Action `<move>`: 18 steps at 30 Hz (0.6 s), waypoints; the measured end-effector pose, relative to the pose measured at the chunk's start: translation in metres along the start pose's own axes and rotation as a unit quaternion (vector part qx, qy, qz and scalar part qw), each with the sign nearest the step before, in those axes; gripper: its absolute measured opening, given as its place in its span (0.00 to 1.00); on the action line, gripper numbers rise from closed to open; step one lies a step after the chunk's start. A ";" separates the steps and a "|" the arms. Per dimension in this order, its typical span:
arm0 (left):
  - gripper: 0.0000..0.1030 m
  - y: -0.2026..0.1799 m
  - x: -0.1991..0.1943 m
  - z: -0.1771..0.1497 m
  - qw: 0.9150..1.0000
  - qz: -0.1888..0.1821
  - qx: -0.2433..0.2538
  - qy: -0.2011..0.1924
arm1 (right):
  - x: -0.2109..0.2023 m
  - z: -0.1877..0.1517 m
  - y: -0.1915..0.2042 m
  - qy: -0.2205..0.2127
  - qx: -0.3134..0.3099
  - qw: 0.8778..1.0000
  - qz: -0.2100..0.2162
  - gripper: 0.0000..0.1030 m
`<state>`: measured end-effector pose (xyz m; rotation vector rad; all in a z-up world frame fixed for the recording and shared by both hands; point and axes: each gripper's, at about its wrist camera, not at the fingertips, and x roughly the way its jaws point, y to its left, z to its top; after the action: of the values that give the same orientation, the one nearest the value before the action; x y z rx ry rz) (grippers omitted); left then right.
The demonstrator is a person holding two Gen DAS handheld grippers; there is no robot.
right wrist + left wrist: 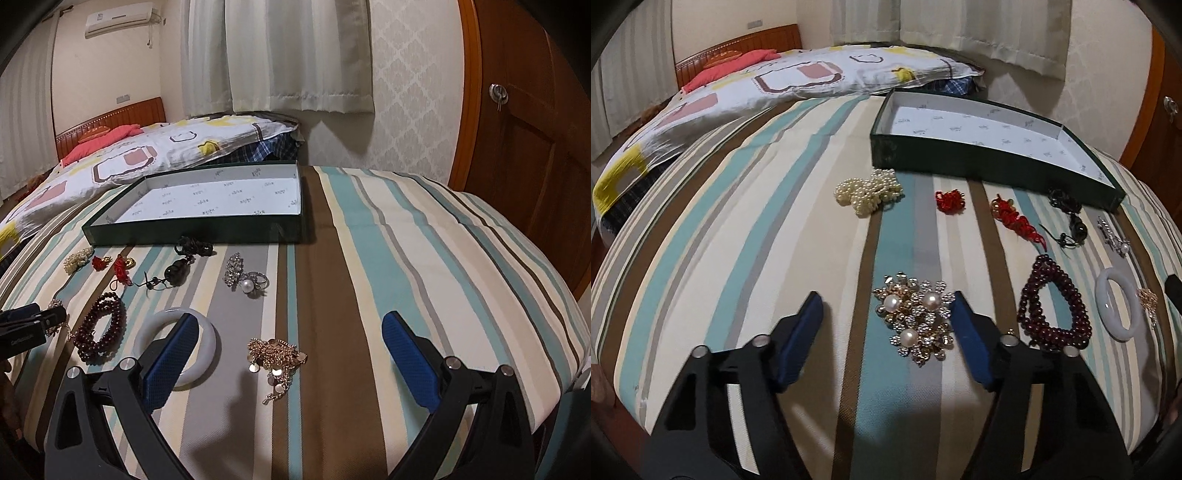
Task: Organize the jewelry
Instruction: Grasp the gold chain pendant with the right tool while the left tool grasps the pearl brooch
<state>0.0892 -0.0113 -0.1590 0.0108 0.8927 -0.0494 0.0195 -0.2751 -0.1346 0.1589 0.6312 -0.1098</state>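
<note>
jewelry [914, 319] on bedspread [738, 258], box [960, 158] behind

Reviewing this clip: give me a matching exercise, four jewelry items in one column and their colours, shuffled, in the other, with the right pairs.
Items:
1. bangle
2. beaded bracelet
3. coin chain
4. box, outer wall

Colours:
A. dark green
B. gold
C. white
D. dark red

Pairs: 1-C, 2-D, 3-B, 4-A
</note>
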 end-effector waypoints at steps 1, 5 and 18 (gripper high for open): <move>0.60 0.000 0.000 0.000 1.000 -0.002 0.001 0.000 | 0.001 0.000 -0.001 0.002 -0.003 1.000 -0.003 0.94; 0.52 0.002 -0.002 -0.001 1.000 -0.002 0.006 -0.003 | 0.007 -0.001 -0.001 0.012 0.000 1.000 -0.001 0.94; 0.24 0.006 -0.002 0.002 1.000 -0.024 0.000 -0.010 | 0.018 -0.006 -0.011 0.037 0.011 0.999 -0.009 0.94</move>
<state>0.0898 -0.0058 -0.1556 -0.0118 0.8729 -0.0943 0.0292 -0.2856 -0.1516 0.1792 0.7059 -0.1279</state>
